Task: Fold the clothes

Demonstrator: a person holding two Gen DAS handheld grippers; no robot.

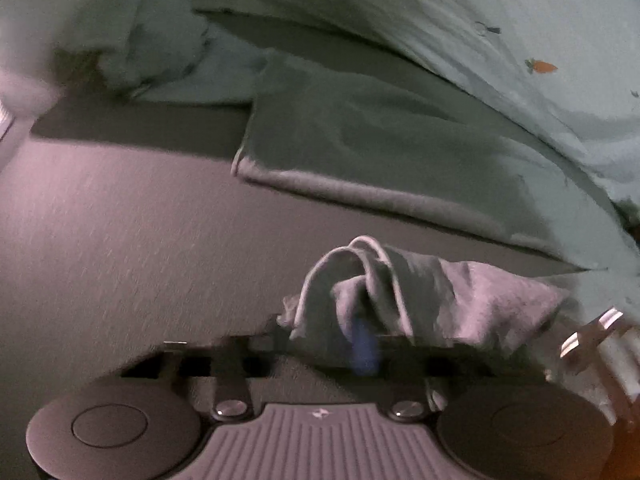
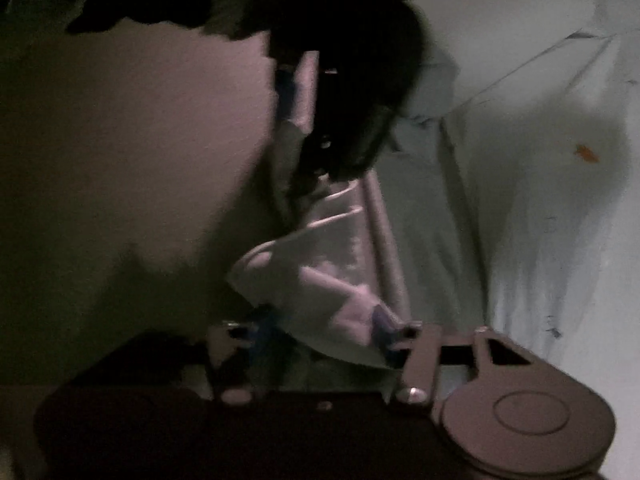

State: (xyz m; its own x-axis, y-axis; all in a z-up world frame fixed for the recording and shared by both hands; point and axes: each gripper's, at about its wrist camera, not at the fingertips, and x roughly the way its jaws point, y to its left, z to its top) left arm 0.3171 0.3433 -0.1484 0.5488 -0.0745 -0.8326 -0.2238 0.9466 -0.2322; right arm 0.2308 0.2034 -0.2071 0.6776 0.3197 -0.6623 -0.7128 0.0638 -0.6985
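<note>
honestly there's no readable text anywhere here, no labels, brand names or numbers. Closest thing is a tiny pale emblem [image 1: 319, 413] stamped on the ribbed dark grey plastic body of the left gripper [image 1: 362, 344], but it's too small and blurry to make out. The pale mint green fabric garment [image 1: 500, 92] has a little orange carrot-shaped print [image 1: 542, 66], that's a picture though, not writing

Dull grey-mauve surface [image 1: 120, 240] under a crumpled pale green garment [image 1: 360, 140].
</note>
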